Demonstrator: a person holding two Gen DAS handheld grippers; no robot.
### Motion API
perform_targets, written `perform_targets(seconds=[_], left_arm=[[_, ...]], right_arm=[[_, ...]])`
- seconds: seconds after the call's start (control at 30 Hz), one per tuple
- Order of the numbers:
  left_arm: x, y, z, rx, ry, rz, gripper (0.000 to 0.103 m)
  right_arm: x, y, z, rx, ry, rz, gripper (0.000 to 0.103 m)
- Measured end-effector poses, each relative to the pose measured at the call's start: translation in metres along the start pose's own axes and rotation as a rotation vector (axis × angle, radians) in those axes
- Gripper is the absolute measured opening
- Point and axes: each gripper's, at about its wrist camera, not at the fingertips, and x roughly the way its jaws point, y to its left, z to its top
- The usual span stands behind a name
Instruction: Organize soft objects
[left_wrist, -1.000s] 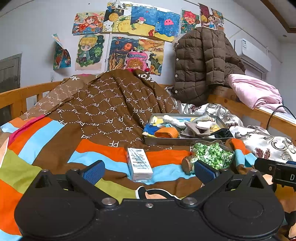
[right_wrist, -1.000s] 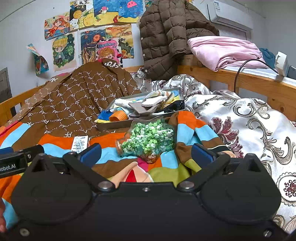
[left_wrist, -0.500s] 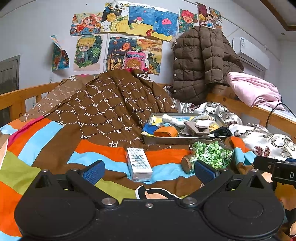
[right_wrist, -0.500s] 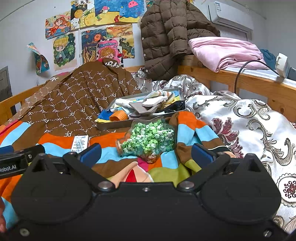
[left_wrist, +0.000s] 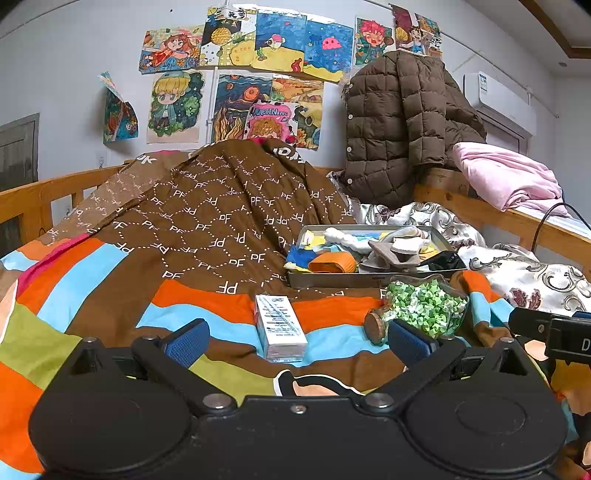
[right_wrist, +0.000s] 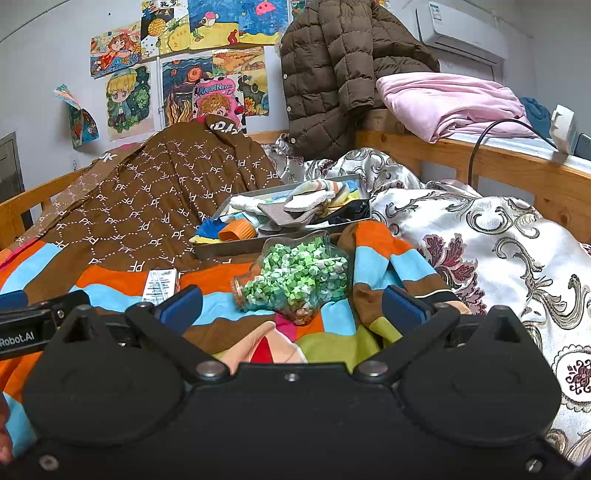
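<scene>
Left wrist view shows your left gripper (left_wrist: 297, 341) with its blue pads spread wide and nothing between them, poised low over the striped blanket (left_wrist: 92, 280); a white tissue pack (left_wrist: 280, 326) lies on the blanket straight ahead, between the pads' lines. Your right gripper (right_wrist: 291, 306) is likewise spread and empty, aimed at the glass bottle of green paper stars (right_wrist: 297, 275) lying on its side just ahead.

The soft things, socks and folded cloths, are heaped in the metal tray (left_wrist: 364, 280) just beyond the bottle. Nothing is gripped yet, so I judge you are at the approach. The tissue pack is the nearest soft item: come in square to its long sides, close gently, since it will squash, and lift clear before you swing toward the tray. Keep the right fingers off the bottle; lying on its side, it could roll.

Bedding is lumpy and yields under pressure, so avoid pinching blanket with the pack. A brown patterned quilt (left_wrist: 221, 214) rises behind, a floral satin cover (right_wrist: 480, 251) lies to the right, and a brown puffer jacket (left_wrist: 402, 125) hangs on the wooden bed frame (right_wrist: 517, 166) below children's drawings (left_wrist: 266, 62).
</scene>
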Motion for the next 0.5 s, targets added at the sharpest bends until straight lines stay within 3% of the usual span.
perform_targets(seconds=[0.5], left_arm=[[0.0001,-0.0002,-0.0002,0.0,0.001,0.009,0.102]], right_arm=[[0.0002,0.0003,-0.0003,-0.001,0.001,0.0,0.102]])
